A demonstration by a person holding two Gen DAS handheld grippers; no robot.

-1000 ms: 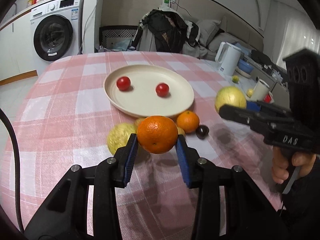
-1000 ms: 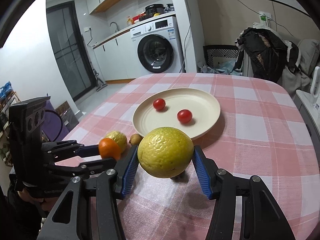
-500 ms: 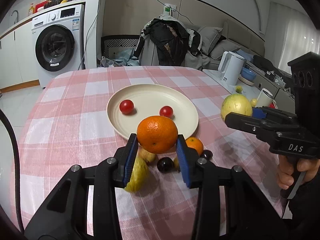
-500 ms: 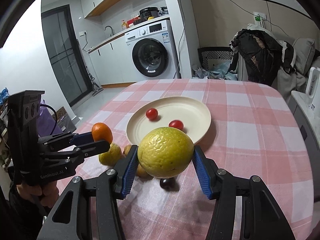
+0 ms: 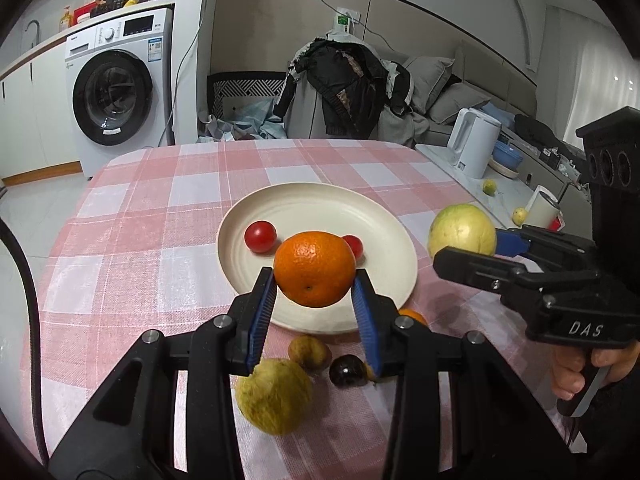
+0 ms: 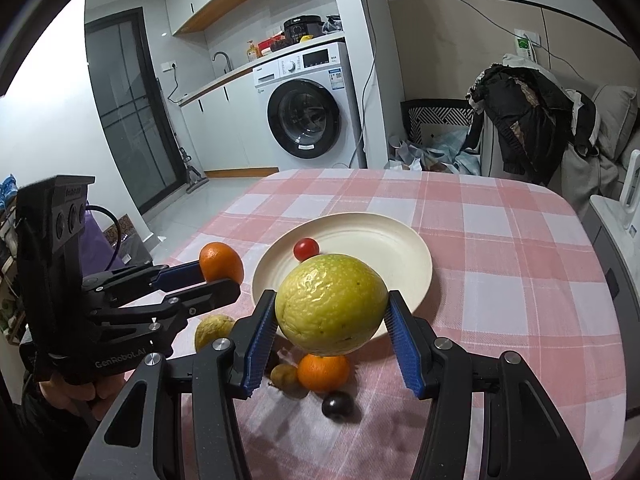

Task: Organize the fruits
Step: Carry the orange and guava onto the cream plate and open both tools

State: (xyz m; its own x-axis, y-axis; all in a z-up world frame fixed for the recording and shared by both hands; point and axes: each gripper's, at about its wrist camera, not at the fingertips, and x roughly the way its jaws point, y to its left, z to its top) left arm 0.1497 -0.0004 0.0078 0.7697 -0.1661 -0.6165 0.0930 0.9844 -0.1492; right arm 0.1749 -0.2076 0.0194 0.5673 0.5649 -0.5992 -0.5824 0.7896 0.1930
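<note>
Placement onto the cream plate [image 5: 384, 216] goes best one fruit at a time: with the left gripper [image 5: 316, 300] clamping the orange [image 5: 315, 268] and the right gripper [image 6: 330, 332] clamping the yellow-green guava [image 6: 332, 304] above the table [image 6: 500, 248], lower each onto bare plate, clear of the cherry tomatoes [image 5: 260, 236], before releasing.

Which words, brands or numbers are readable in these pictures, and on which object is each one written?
"DAS": on the body of the right gripper, seen from the left wrist.
"GenRobot.AI": on the body of the left gripper, seen from the right wrist.
Washing machine: brand mark, panel print and stickers too small to read.
Cooker on top of it: logo blurred.
Fruits and plate: no text.
</note>
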